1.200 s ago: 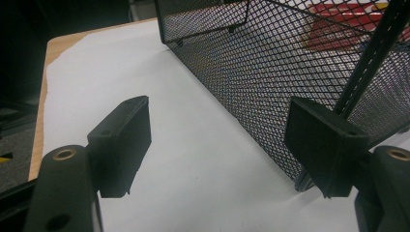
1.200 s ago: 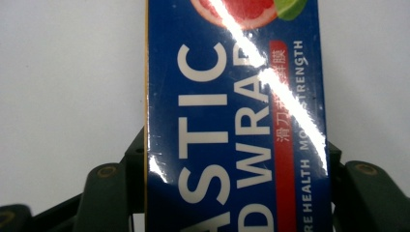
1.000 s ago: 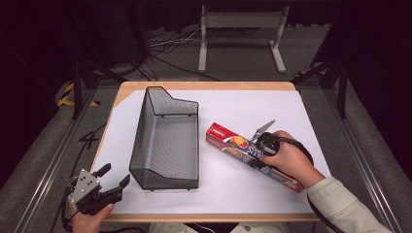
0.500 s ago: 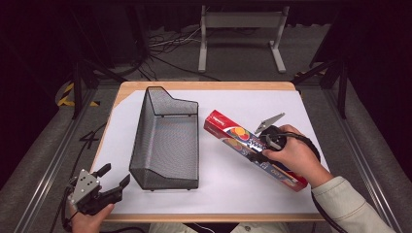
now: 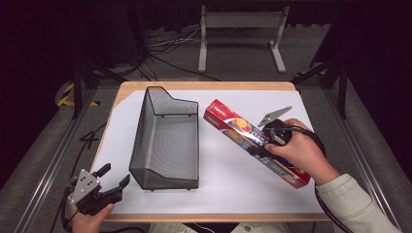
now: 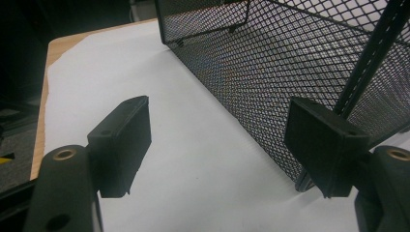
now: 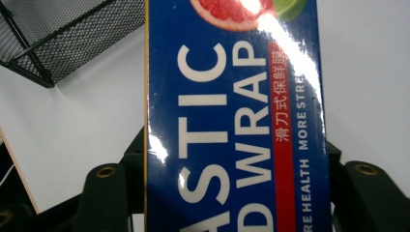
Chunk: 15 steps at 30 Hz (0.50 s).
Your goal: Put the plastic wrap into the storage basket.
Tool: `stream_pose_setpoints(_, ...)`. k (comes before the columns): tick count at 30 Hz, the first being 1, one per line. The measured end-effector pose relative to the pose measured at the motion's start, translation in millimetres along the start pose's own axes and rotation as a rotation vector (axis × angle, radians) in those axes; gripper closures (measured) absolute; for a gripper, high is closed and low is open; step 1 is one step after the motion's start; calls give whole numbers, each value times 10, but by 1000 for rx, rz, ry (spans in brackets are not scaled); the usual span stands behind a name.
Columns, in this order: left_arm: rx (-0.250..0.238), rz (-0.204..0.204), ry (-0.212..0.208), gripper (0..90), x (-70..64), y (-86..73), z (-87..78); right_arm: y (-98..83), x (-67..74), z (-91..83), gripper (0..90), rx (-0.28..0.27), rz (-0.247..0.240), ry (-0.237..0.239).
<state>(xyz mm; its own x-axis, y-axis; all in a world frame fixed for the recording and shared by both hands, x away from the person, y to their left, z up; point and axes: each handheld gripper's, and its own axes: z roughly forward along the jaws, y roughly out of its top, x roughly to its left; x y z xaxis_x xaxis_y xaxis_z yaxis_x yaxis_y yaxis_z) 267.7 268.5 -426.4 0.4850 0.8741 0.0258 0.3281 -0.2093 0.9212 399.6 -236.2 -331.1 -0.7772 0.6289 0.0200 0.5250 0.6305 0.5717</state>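
Note:
A long plastic wrap box [image 5: 252,141], red and blue with fruit printed on it, is lifted off the white table sheet at the right. My right gripper [image 5: 265,145] is shut on it across its width. In the right gripper view the blue face of the plastic wrap box [image 7: 237,125] sits squeezed between the two black jaws. A black wire mesh basket [image 5: 167,141] stands left of the box, lengthwise on the sheet. My left gripper [image 5: 112,180] rests at the near left corner of the table, open, its fingers [image 6: 123,145] wide apart beside the mesh basket [image 6: 290,67].
A white sheet [image 5: 228,194] covers the wooden table [image 5: 131,90]. Beyond the far edge stands a grey metal stand [image 5: 240,36], with cables on the dark floor. Metal rails run along both sides of the table.
My right gripper has risen with the plastic wrap box, lifting it off the sheet and shifting it slightly toward the far side. The left gripper has stayed in place.

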Motion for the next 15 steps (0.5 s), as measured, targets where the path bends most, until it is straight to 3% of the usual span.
stream_pose_setpoints(9, 0, 0, 0, 257, -2, 0, -2, 123, 62, -100, 399, -31, 17, -1)
stream_pose_setpoints(15, 0, -1, 2, 257, 2, -5, -12, 255, 183, -103, 399, -32, 71, 3)
